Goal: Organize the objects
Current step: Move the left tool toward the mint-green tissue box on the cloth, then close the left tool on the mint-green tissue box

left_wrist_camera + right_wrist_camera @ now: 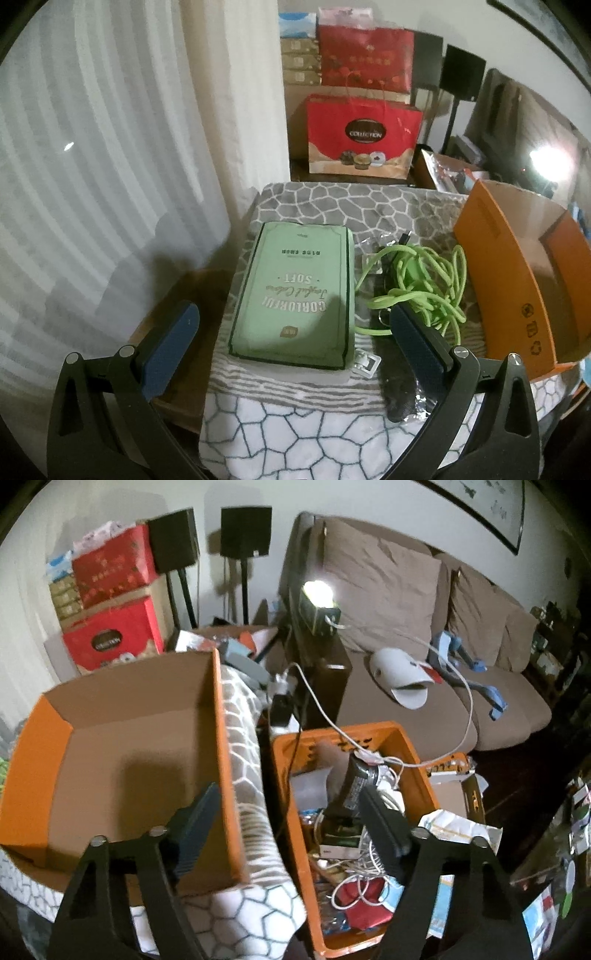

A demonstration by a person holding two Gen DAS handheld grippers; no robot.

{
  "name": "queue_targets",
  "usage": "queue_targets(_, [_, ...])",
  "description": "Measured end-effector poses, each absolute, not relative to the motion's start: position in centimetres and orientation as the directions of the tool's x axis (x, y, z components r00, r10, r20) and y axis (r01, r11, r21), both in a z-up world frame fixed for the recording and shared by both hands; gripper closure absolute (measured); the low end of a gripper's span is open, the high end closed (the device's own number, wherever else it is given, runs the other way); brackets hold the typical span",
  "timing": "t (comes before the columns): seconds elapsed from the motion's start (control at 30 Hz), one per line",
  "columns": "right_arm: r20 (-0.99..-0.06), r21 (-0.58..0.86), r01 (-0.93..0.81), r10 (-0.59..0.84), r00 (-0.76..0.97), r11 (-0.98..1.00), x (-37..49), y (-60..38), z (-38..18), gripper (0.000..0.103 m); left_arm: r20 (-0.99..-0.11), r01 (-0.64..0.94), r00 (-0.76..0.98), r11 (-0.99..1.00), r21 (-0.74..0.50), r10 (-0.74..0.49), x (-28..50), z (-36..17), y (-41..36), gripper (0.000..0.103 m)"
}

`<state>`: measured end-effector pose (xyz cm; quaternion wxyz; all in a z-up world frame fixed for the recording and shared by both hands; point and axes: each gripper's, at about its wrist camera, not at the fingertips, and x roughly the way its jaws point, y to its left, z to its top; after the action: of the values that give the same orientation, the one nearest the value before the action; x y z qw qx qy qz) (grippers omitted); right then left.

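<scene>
A pale green flat box (291, 295) with printed lettering lies on a stone-patterned blanket (295, 421). To its right is a tangled bright green cable (424, 284). My left gripper (292, 308) hovers over the green box's near half, open, with its blue pads clear of it on both sides. An open orange cardboard box (517, 266) (129, 738) stands empty on the blanket's right side. My right gripper (290, 788) is open above the gap between that box and an orange crate (406, 738) full of cables and clutter. Nothing is between its fingers.
A small clear clip (365, 363) and a dark item on foil (399, 398) lie near the green box. Red gift bags (364, 136) and stacked boxes stand behind. A brown sofa (424, 635), two speakers on stands (245, 531) and a bright lamp (317, 590) fill the right wrist view.
</scene>
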<state>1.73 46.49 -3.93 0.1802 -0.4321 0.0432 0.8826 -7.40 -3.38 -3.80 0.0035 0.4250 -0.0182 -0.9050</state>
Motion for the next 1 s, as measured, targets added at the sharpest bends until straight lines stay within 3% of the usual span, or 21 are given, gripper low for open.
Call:
queue_targets(0.17, [-0.804, -0.05, -0.354, 0.248, -0.541, -0.934, 1.0, 47.7, -5.3, 0.042, -0.796, -0.026, -0.605, -0.999, 0.017, 0.002, -8.8, -5.2, -3.8, 0.0])
queue_targets(0.37, [-0.82, -0.001, -0.354, 0.203, -0.536, -0.935, 0.7, 48.5, -5.7, 0.043, -0.829, -0.055, -0.552, -0.996, -0.073, 0.091, -10.3, -6.4, -4.4, 0.0])
queue_targets(0.57, [-0.797, 0.064, -0.35, 0.163, -0.581, -0.935, 1.2, 48.6, -4.2, 0.044, -0.85, -0.053, -0.523, -0.998, -0.04, 0.062, -11.7, -7.6, -4.1, 0.0])
queue_targets(0.7, [-0.799, 0.078, -0.328, 0.138, -0.585, -0.941, 1.0, 48.2, -3.8, 0.038, -0.868, -0.06, -0.495, -0.998, 0.002, 0.028, -12.3, -8.8, -3.6, 0.0])
queue_targets(0.8, [-0.809, 0.065, -0.312, 0.133, -0.572, -0.948, 0.5, 47.6, -4.2, 0.038, -0.881, -0.059, -0.474, -0.998, 0.018, 0.012, -12.5, -9.7, -3.5, 0.01])
queue_targets(0.97, [-0.836, 0.045, -0.281, 0.118, -0.536, -0.959, -0.6, 46.6, -5.6, 0.039, -0.883, -0.056, -0.468, -0.998, -0.016, 0.041, -12.5, -10.3, -4.0, 0.011])
queue_targets(1.0, [-0.84, 0.046, -0.27, 0.109, -0.531, -0.962, -0.6, 46.3, -5.9, 0.043, -0.883, -0.058, -0.467, -0.998, -0.02, 0.044, -12.5, -10.4, -4.0, 0.011])
